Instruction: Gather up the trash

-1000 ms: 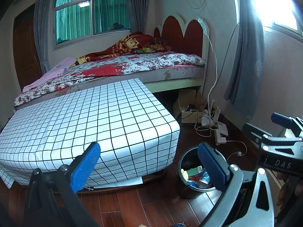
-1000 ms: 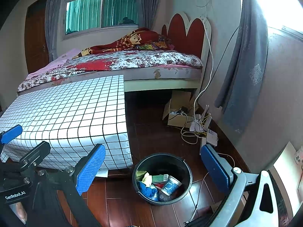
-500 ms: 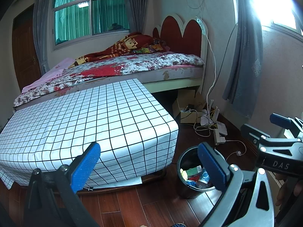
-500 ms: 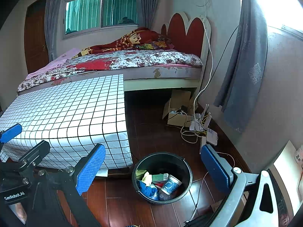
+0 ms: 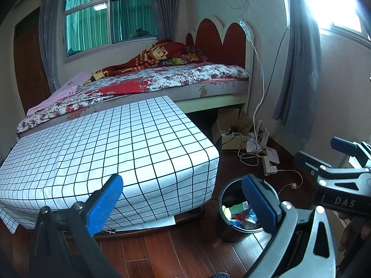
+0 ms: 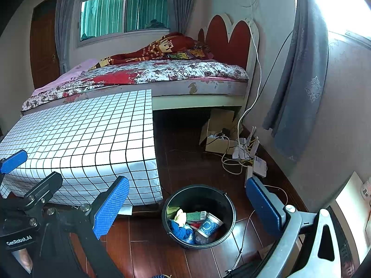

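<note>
Two grippers, level, pointing forward over the floor. Left gripper (image 5: 183,205): jaws spread wide, empty, low beside the table (image 5: 111,148). Right gripper (image 6: 187,206): jaws spread wide, empty. Bin (image 6: 228,202) at 6 o'clock between its fingers, holding trash (image 6: 197,222).

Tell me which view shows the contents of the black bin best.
The right wrist view: the black bin opens fully toward the camera, showing a patterned cup and green box. In the left wrist view a blue finger partly covers it.
</note>
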Demonstrator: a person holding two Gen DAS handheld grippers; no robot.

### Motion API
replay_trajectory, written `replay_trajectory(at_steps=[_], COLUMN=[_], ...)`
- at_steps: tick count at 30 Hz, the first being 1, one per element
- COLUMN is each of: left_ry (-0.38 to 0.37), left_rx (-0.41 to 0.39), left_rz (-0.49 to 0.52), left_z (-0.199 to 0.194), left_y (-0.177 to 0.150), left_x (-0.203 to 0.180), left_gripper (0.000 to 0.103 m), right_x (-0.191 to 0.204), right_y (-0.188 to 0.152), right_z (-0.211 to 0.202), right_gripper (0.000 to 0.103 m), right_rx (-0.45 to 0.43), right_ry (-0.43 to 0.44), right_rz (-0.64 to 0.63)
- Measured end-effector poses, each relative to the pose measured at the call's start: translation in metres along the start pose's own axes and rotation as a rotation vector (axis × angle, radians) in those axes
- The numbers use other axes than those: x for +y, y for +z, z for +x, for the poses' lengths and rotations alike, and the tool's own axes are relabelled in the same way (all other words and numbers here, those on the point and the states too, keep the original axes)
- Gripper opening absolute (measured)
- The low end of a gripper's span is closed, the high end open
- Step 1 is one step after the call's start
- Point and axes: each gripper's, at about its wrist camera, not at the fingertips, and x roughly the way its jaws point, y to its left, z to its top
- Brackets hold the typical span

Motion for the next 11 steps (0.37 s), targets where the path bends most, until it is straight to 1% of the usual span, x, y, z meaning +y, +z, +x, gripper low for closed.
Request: replay_trajectory(at_steps=[4,8,11], left_ry=[0.012,-0.018,-0.037], left_rx=[-0.005,0.002,0.013], left_rz=[0.014,0.031,0.019], left_z=[0.0022,0.0039,0.0045], left_y=[0.0005,0.0003,0.0001], left_x=[-0.0007,-0.0014,-0.0014], left_gripper=[0.103,0.103,0.103], right_x=[0.0003,0.0006,0.0008], right_y=[0.0001,0.0003,0.0006], right_z=[0.0007,0.0009,0.0013], right_gripper=[0.102,0.102,0.102], right_rx=[0.004,0.004,0.006], right_ry=[-0.001,-0.002,-0.002], right_rz=[0.000,0.000,-0.001])
